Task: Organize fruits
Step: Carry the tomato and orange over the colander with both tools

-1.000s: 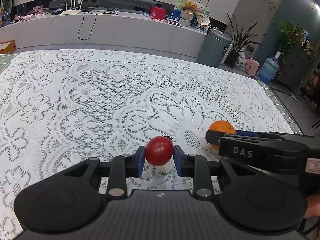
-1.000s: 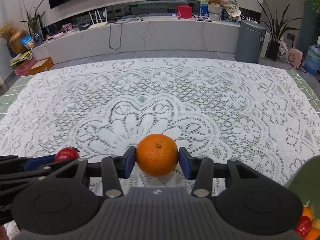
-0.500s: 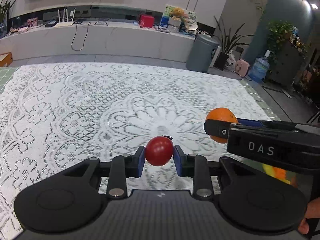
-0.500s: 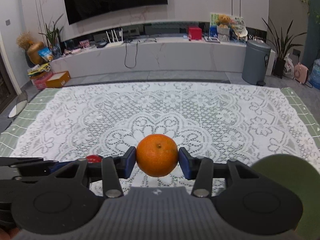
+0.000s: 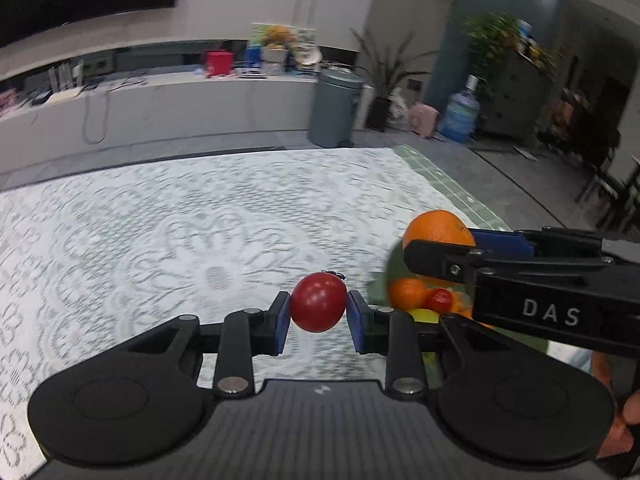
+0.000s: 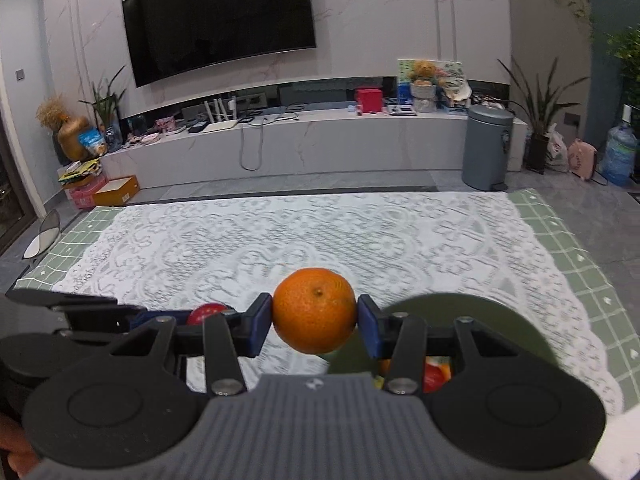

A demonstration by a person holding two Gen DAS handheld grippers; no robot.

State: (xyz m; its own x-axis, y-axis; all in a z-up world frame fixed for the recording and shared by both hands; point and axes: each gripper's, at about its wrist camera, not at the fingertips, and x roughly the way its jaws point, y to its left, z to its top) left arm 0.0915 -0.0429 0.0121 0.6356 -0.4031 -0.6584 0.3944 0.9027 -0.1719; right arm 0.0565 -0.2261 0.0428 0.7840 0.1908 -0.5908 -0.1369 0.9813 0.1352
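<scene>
Your right gripper (image 6: 314, 322) has its jaws closed on an orange (image 6: 314, 310), held above the lace cloth (image 6: 280, 240) covering the bench. At four o'clock from the orange sits a green plate (image 6: 460, 312) with fruit. At nine o'clock, your left gripper (image 6: 132, 316) holds a tomato (image 6: 206, 312).

Home living room (wall-mounted TV (image 6: 218, 20), lace-covered table (image 6: 280, 236), houseplants (image 6: 540, 104))

Left tool (image 5: 319, 320) and right tool (image 6: 314, 322) side by side, each clamped on fruit.
</scene>
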